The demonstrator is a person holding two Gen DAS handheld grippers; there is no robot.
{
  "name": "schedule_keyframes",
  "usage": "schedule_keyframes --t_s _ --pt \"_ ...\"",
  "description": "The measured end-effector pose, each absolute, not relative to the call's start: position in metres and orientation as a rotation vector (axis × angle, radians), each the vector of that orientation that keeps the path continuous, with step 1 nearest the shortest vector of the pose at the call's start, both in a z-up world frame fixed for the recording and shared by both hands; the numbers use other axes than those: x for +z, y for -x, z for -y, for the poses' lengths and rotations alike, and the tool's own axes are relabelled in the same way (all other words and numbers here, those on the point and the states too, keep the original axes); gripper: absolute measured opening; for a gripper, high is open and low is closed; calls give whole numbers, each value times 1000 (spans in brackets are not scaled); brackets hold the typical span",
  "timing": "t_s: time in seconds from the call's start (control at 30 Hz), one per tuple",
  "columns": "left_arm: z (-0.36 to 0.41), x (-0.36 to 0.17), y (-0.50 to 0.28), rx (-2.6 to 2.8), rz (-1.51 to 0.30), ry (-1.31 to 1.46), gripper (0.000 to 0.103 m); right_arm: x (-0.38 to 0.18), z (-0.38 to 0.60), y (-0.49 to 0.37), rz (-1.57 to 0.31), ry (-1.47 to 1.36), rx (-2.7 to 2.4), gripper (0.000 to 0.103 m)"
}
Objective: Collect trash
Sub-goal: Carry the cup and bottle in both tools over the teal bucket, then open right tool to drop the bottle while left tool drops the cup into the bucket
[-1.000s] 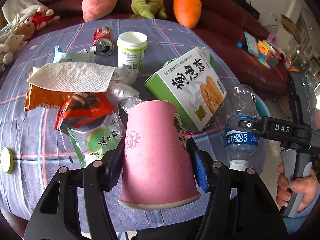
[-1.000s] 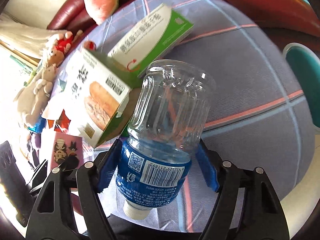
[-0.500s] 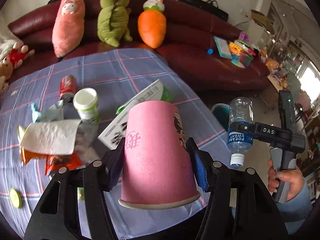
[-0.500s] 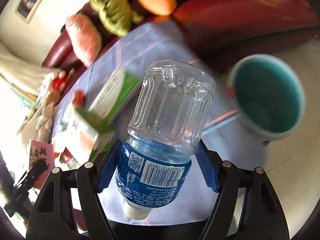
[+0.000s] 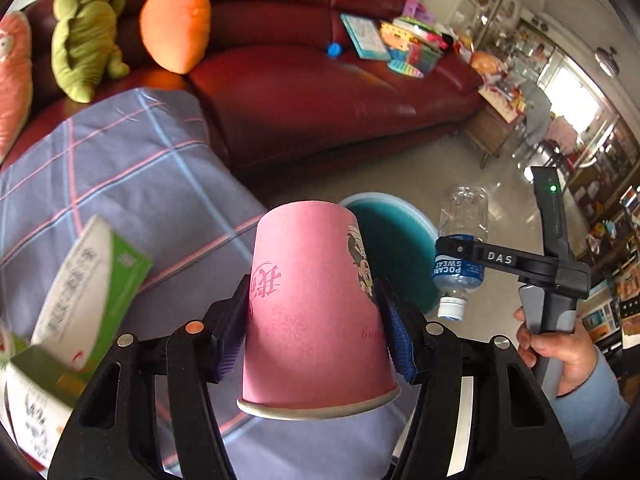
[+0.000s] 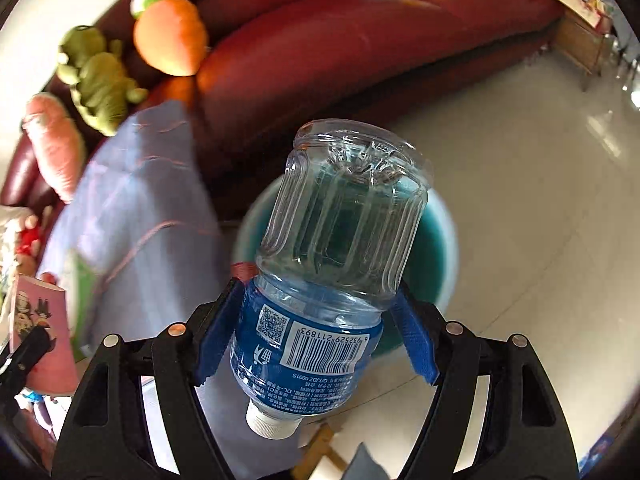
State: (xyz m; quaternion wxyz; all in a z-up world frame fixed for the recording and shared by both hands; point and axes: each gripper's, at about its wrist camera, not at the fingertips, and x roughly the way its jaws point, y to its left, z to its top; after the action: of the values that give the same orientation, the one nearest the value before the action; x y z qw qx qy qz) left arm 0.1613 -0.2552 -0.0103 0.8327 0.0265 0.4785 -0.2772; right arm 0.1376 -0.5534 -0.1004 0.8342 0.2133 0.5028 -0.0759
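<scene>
Two downward-tilted grippers: left gripper [image 5: 316,336] clamps pink cup [image 5: 316,312], right gripper [image 6: 316,336] plastic bottle [image 6: 332,264].

Open bin [image 5: 416,224] mouth; table edge [image 5: 224,176] just beside.

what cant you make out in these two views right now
- Bin floor and contents: left wrist view, the pink cup covers it; right wrist view, the bottle covers it.
- Inside the cup: its mouth faces the camera's underside, unseen.
- Green box print: left wrist view, blurred.
- Shelves at far right: left wrist view, too small.
</scene>
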Motion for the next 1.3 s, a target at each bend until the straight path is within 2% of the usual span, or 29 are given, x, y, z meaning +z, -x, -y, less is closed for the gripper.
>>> schedule_keyframes --t_s 0.17,0.33,0.57,0.63,1.07,1.2,1.3 --pt "284 -36 -190 -594 -1066 -59 61 -140 564 -160 -1142 -458 -156 68" --pt "291 -53 -201 -581 -1101 -37 61 -157 549 -174 -1198 -464 -85 68" --pt "301 -62 -205 -597 -1116 -45 61 -141 560 -164 -1171 -468 -99 68" --pt "308 -65 -206 -611 -1120 -53 61 -135 569 -155 -1157 -465 -125 73" --pt "379 -81 -211 -709 -1144 -111 64 -113 600 -123 -1132 -451 -252 76" --pt "383 -77 -203 -687 -1133 -121 86 -109 599 -119 -1135 -441 -262 78" --pt "377 -73 -197 -664 -1110 -129 88 -106 597 -116 -1138 -436 -264 78"
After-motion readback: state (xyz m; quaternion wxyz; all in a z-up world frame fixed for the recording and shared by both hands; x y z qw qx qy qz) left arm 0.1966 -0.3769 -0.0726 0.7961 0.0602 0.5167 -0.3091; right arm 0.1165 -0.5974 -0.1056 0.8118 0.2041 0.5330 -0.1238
